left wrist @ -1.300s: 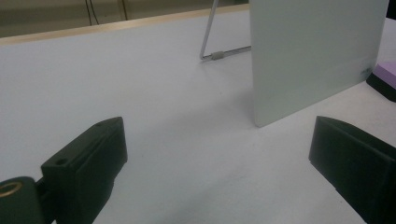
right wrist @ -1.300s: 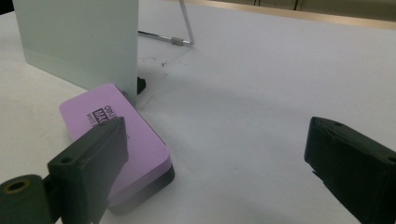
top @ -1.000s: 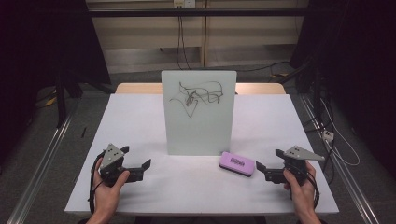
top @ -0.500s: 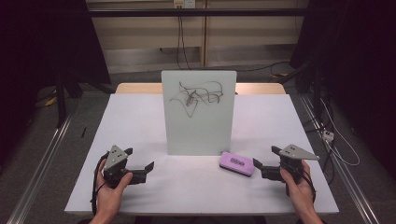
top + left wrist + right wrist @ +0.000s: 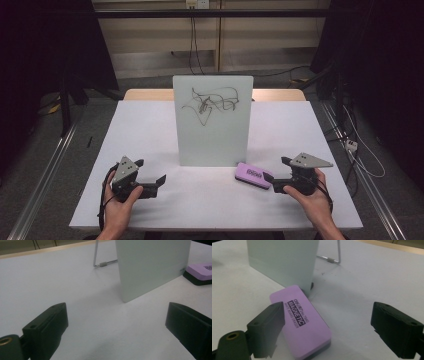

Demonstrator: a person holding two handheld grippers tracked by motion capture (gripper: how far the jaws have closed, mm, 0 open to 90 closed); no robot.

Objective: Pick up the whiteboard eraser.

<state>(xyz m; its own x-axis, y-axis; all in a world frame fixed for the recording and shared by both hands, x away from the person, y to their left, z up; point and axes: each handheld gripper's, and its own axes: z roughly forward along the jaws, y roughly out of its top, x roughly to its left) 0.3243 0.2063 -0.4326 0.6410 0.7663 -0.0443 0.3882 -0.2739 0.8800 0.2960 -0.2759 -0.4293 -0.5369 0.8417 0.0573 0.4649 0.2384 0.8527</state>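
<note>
Two hand-held grippers rested low over the white table (image 5: 150,130). The right gripper (image 5: 272,182) sat just beside the purple eraser (image 5: 254,175), its jaws spread wide with nothing between them; in the right gripper view the eraser (image 5: 304,322) lay flat ahead of the jaws, nearer the left one, label "MAGNETIC" facing up. Whether a jaw tip touched the eraser could not be determined from the high view. The eraser's far end lay against the lower right corner of the upright whiteboard (image 5: 212,120), which bore black scribbles. The left gripper (image 5: 157,182) was well apart from the eraser, jaws likewise spread and empty, facing the whiteboard's (image 5: 150,265) lower edge.
</note>
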